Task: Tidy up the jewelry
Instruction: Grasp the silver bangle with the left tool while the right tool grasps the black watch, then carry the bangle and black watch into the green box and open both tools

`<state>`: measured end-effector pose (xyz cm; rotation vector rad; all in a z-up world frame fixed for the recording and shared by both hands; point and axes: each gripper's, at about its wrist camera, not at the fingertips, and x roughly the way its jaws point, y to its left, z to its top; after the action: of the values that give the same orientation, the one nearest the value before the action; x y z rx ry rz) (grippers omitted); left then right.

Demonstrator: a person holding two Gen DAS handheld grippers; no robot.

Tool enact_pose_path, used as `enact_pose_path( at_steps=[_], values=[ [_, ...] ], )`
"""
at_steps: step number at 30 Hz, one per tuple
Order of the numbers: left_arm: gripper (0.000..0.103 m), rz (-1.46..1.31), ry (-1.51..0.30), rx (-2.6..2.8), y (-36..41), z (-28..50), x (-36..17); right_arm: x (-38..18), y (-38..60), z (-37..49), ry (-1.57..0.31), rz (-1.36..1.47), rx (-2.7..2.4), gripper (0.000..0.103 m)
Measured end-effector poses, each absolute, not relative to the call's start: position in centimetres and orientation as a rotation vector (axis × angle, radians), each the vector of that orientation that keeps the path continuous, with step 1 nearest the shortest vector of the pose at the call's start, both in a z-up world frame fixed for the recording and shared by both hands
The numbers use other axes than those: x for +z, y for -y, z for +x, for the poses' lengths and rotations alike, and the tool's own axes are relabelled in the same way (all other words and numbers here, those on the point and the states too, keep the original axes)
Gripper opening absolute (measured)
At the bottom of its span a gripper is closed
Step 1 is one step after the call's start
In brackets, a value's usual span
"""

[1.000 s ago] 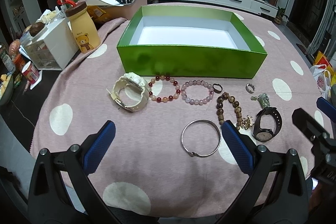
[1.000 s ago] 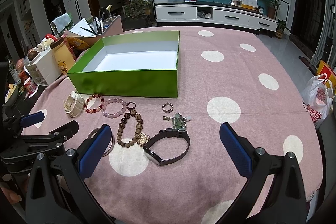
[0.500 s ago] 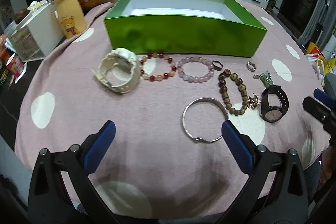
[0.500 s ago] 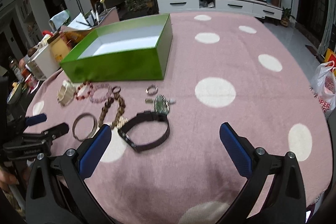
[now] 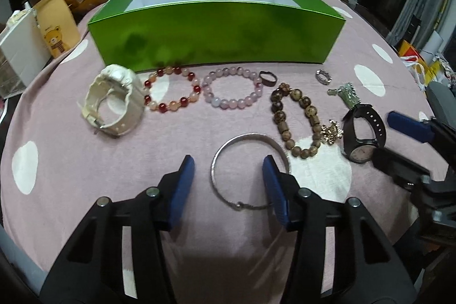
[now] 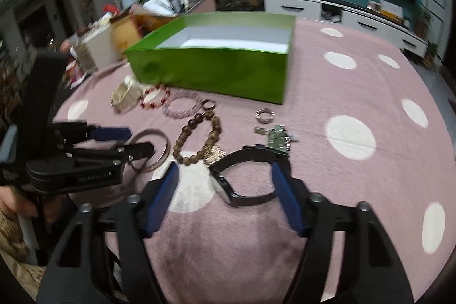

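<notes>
On the pink dotted cloth, jewelry lies in front of an open green box (image 5: 216, 36). My left gripper (image 5: 228, 178) hovers low over a silver bangle (image 5: 248, 136). Its jaws are closing, the bangle's left rim sits between them, and neither pad presses it. My right gripper (image 6: 225, 178) straddles a black watch (image 6: 245, 154). Those jaws are closing too: the right pad is at the strap and the left pad is apart. Further back lie a white watch (image 5: 114, 101), a red bead bracelet (image 5: 161, 106), a pink bead bracelet (image 5: 228, 104), a wooden bead bracelet (image 5: 280, 116) and a green pendant (image 5: 349, 97).
Two small rings, a dark ring (image 5: 268, 77) and a silver ring (image 5: 323, 76), lie by the box's front wall. A yellow bear-print container (image 5: 55, 27), a white drawer unit (image 5: 20, 47) and paper clutter crowd the table's left. Plastic bags (image 5: 413, 61) sit beyond the right edge.
Both grippers have sunk toward the table and tilted down. Their jaws have narrowed from wide open, the left over the silver bangle and the right around the black watch.
</notes>
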<state>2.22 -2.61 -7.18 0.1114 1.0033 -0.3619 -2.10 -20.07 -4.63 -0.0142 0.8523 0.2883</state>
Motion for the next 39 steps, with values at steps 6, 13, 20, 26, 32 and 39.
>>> enact_pose_path(
  at_steps=[6, 13, 20, 26, 32, 39],
  values=[
    [0.028, 0.126, -0.993, -0.399, 2.6, 2.3, -7.2, -6.1, 18.7, -1.3, -0.911, -0.123, 0.324, 0.028],
    [0.004, 0.14, -0.987, -0.411, 2.1, 2.6, -7.3, -6.3, 19.0, -1.4, -0.915, -0.164, 0.325, 0.008],
    [0.003, 0.098, -0.98, -0.413, 1.9, 2.6, -6.7, -4.7, 20.2, -1.8, -0.871, -0.088, 0.342, 0.007],
    [0.003, 0.06, -0.92, -0.422, 1.6, 2.8, -3.8, -1.1, 20.8, -1.9, -0.781, -0.048, 0.345, 0.007],
    [0.003, 0.041, -0.824, -0.405, 1.5, 5.1, 0.4, 2.2, 20.5, 0.3, -0.692, -0.068, 0.351, 0.007],
    [0.004, 0.054, -0.762, -0.328, 1.6, 10.3, 3.1, 4.4, 19.5, 5.9, -0.626, -0.069, 0.37, 0.007]
  ],
)
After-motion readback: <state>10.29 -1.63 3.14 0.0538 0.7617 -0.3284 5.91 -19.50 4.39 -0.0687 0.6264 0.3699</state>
